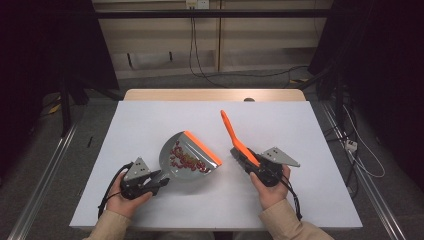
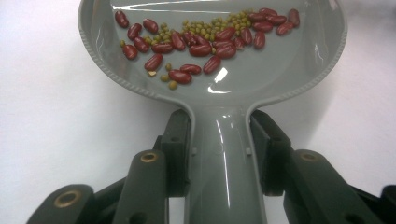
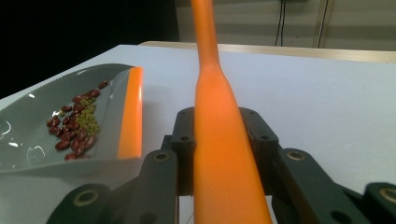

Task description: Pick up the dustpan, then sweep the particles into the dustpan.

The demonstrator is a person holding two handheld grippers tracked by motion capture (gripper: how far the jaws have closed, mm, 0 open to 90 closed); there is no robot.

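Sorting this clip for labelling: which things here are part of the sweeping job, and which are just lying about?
In the job:
- dustpan, in the left hand-held gripper
- beans in the pan
- orange brush, in the right hand-held gripper

Lying about:
- cables on the floor behind the table

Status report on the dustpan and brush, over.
Left gripper shut on dustpan handle. Right gripper shut on orange brush. Beans in the pan. Nothing in the way.
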